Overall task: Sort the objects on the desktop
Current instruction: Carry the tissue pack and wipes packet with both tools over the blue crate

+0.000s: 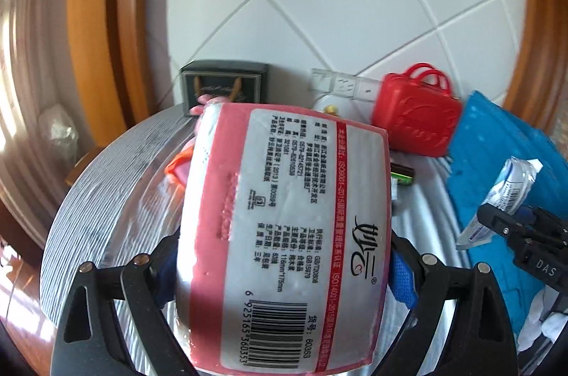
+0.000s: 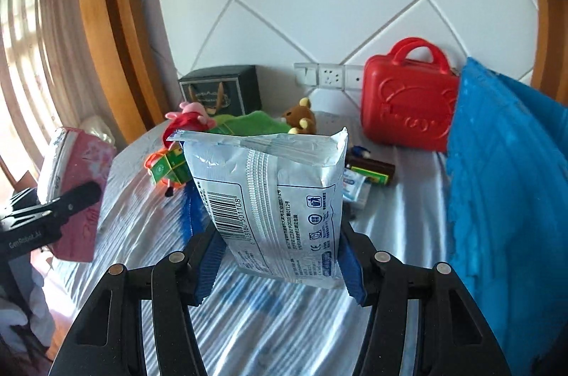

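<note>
On the left, the left gripper pinches a big pink pack of tissues between its blue pads, with its arms spread wide around the fat pack. The pack is up in the air above the table, which has a shiny striped cover. Behind it, near the wall, stands a dark gift box. Next come a pink pig toy, a green and orange paper toy and a green cloth, all close together. A little brown bear sits just beside the cloth. In the middle, the right gripper pinches a pale blue and white packet, and its pads press on both sides. The packet stands upright, off the table. A dark flat box lies past it. A red toy case with handles stands by the wall sockets. On the far right is a bright blue bag, touching the red case
</note>
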`<action>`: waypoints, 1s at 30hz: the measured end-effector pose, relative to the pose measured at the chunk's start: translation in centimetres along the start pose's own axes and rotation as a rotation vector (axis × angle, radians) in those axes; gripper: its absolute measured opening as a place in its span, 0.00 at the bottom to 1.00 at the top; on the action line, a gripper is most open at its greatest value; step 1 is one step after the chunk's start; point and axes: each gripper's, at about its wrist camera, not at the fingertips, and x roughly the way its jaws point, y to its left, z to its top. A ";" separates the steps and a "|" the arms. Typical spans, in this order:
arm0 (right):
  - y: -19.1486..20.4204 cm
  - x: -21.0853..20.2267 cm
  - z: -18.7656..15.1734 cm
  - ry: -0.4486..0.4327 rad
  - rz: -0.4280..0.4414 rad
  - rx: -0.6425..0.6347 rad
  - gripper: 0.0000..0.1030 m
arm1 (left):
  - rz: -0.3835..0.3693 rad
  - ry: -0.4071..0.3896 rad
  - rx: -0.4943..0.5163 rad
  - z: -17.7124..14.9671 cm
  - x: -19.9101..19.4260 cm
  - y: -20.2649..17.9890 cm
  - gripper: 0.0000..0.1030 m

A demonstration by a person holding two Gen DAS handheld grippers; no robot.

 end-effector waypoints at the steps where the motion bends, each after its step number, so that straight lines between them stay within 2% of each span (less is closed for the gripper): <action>1: -0.1 -0.7 -0.1 -0.008 -0.008 0.004 0.56 | -0.016 -0.012 0.021 0.2 -0.7 -0.9 0.89; 7: -1.0 -6.3 -0.4 -0.099 -0.105 0.060 0.56 | -0.101 -0.086 0.136 1.2 -3.2 -5.1 0.89; 13: -1.7 -11.5 -0.6 -0.165 -0.249 0.115 0.56 | -0.215 -0.112 0.227 1.3 -4.7 -9.1 0.89; 19: -3.3 -16.0 -1.2 -0.195 -0.382 0.165 0.56 | -0.341 -0.120 0.280 1.1 -6.1 -13.1 0.89; 25: -6.5 -19.3 -2.3 -0.216 -0.467 0.212 0.56 | -0.418 -0.131 0.338 1.0 -7.1 -18.4 0.89; 30: -11.1 -21.8 -3.4 -0.239 -0.497 0.239 0.56 | -0.443 -0.157 0.357 0.8 -8.1 -23.4 0.89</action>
